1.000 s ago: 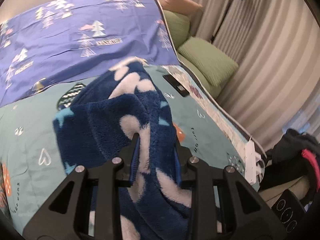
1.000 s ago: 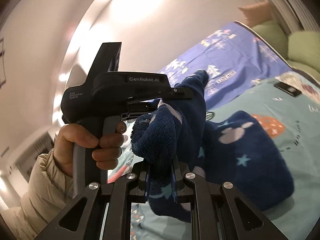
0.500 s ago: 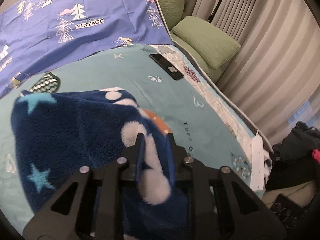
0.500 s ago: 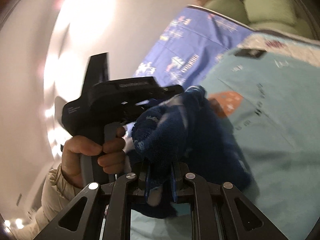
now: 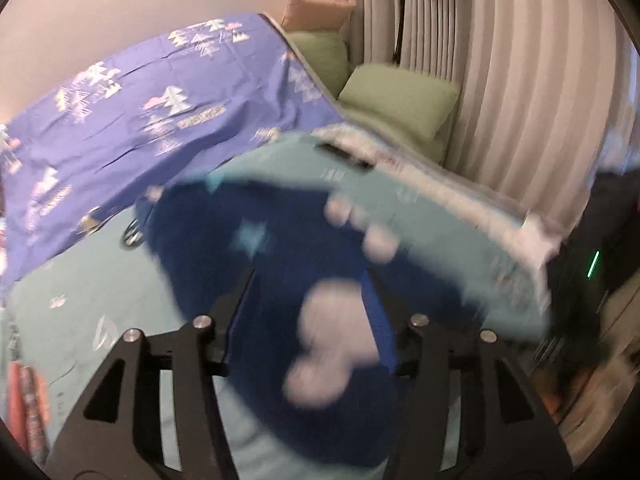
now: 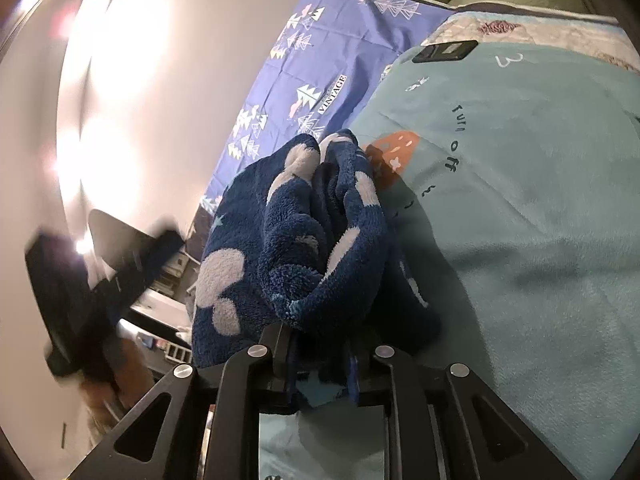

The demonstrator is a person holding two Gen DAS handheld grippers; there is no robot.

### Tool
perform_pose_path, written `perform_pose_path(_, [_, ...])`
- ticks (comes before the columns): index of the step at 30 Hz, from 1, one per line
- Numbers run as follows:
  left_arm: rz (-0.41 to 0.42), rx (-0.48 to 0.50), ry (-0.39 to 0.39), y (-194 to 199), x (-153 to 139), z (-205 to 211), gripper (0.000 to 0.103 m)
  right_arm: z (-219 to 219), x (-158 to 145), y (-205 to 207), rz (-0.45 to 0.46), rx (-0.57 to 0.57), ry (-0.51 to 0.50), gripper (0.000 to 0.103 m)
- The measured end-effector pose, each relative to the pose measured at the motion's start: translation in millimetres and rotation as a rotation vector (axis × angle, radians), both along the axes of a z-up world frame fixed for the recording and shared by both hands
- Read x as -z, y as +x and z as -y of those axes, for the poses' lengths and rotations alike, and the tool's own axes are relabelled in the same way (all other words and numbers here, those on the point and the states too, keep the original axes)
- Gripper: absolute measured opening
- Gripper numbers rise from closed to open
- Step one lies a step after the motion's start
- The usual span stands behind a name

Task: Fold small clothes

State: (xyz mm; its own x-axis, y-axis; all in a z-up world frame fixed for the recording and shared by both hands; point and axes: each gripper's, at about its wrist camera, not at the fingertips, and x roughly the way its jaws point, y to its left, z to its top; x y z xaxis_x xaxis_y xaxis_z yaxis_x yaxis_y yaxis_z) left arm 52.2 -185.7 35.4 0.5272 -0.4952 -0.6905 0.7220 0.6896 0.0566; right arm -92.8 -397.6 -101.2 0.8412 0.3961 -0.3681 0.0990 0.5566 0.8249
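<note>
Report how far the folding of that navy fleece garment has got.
Done: the navy fleece garment is doubled over on the teal blanket. In hand: both grippers are opening; the left gripper has fabric between its fingers, and the right gripper has a bunched edge between its fingers. Left: release, smooth the lumpy bundle, finish folding.

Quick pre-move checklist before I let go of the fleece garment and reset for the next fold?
1. Navy fleece garment down on the teal blanket: ok.
2. Left gripper jaws opening, garment between them: ok.
3. Right gripper jaws opening, fleece bunched between them: not ok yet.
4. Fold lying flat: not ok, fleece bunched.
5. Black phone apart from the garment: ok.
6. Edges aligned: cannot tell, left view blurred.
</note>
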Motion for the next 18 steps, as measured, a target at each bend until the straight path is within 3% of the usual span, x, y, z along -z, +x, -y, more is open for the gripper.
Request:
perform_pose_path(2, [0.019, -0.014, 0.058, -4.4, 21.8, -3.5, 0.055, 0.2, -2.6, -0.6, -0.014, 0.01, -0.03, 0.026])
perform_pose_path(3, [0.067, -0.028, 0.069, -10.0, 32.2, -6.2, 0.055, -1.5, -4.1, -1.4, -0.021, 0.011, -0.045, 0.027])
perform_pose_path(5, [0.102, -0.043, 0.076, -14.6, 35.7, -7.1, 0.055, -3.9, -10.8, -4.6, -0.029, 0.007, -0.076, 0.027])
perform_pose_path(10, [0.065, -0.051, 0.044, -10.8, 29.6, -8.2, 0.055, -6.4, -53.6, -19.9, 0.001, 0.073, -0.234, 0.027])
perform_pose_path(13, [0.051, -0.043, 0.024, -9.1, 30.9, -9.8, 0.055, -9.4, -86.7, -26.2, 0.063, 0.13, -0.351, 0.027])
perform_pose_path(18, [0.022, -0.034, 0.007, -6.9, 35.5, -11.4, 0.056, -19.7, -102.8, -0.9, 0.085, 0.08, -0.404, 0.027])
